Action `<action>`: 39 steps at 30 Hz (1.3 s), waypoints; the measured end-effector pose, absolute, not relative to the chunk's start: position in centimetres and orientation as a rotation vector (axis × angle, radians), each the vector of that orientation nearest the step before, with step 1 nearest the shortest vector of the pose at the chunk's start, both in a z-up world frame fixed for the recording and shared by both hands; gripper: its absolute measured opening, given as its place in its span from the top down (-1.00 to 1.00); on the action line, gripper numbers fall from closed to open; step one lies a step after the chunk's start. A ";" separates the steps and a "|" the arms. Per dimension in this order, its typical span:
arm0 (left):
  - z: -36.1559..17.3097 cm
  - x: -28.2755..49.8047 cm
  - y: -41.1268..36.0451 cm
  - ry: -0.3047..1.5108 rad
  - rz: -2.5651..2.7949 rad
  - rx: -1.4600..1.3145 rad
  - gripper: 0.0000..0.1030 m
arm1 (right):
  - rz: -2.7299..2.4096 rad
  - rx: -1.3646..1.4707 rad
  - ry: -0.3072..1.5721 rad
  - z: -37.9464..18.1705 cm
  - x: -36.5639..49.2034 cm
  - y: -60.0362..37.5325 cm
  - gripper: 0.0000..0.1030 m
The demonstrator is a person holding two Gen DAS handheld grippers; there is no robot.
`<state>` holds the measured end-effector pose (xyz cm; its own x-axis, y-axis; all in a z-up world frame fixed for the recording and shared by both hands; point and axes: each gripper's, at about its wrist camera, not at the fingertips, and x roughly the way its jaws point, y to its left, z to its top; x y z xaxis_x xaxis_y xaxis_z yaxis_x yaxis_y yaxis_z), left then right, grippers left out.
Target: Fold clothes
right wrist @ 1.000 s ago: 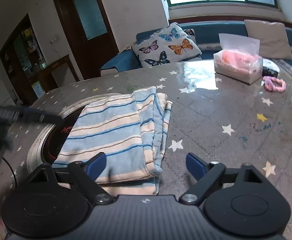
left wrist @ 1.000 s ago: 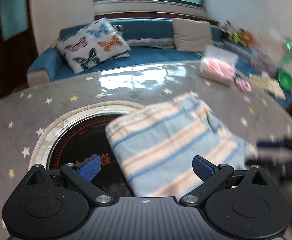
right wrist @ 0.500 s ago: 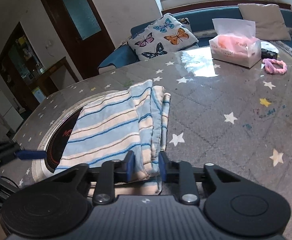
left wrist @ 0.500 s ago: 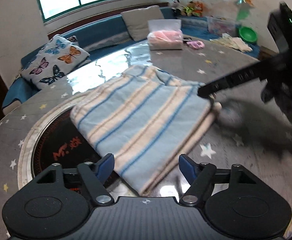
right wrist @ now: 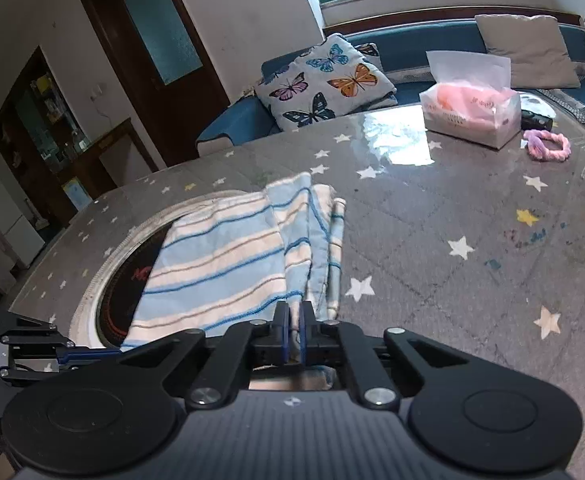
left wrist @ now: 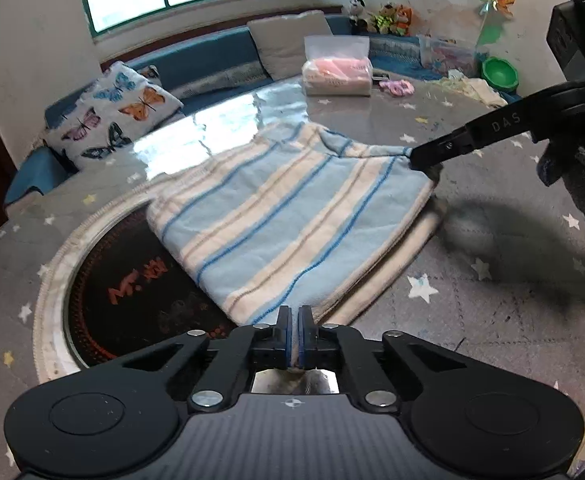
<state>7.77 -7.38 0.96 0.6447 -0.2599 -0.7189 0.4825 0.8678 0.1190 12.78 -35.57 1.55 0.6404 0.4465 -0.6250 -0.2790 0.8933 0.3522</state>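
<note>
A folded blue, cream and tan striped cloth (left wrist: 292,216) lies on the grey star-patterned table, partly over a round black hob. My left gripper (left wrist: 294,320) is shut on the cloth's near corner. My right gripper (right wrist: 294,320) is shut on another corner of the same cloth (right wrist: 228,256). In the left wrist view the right gripper (left wrist: 420,158) pinches the cloth's far right corner. In the right wrist view the left gripper (right wrist: 92,354) shows at the lower left, at the cloth's edge.
The round black hob (left wrist: 132,296) with a white rim is set in the table (right wrist: 432,240). A tissue pack (right wrist: 470,114) and a pink hair tie (right wrist: 546,146) lie at the far side. A blue sofa with a butterfly cushion (right wrist: 320,80) stands behind.
Both grippers have closed on corners of the cloth. The left gripper swung round to the cloth's near corner, and the right gripper moved in to its edge.
</note>
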 end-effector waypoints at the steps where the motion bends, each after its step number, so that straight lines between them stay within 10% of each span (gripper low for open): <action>1: 1.3 7.6 -7.2 0.753 -0.425 0.306 0.96 | 0.420 0.235 0.767 1.9 12.6 -35.5 0.92; 14: 1.6 7.1 -4.2 0.786 -0.408 0.267 0.86 | 0.436 0.157 0.826 1.1 10.7 -35.0 0.63; 16: 2.1 7.4 -4.0 0.773 -0.393 0.243 0.65 | 0.437 0.139 0.780 2.2 10.9 -35.0 0.61; 18: 2.6 7.9 -3.8 0.755 -0.374 0.215 -0.09 | 0.447 0.127 0.739 3.2 11.4 -34.8 0.50; 26: 3.2 10.1 -3.9 0.692 -0.315 0.176 -0.96 | 0.510 0.056 0.684 3.2 15.7 -32.2 0.04; 39: 3.1 12.8 -1.6 0.677 -0.280 0.087 -1.00 | 0.533 0.061 0.751 -0.6 20.9 -31.0 -0.32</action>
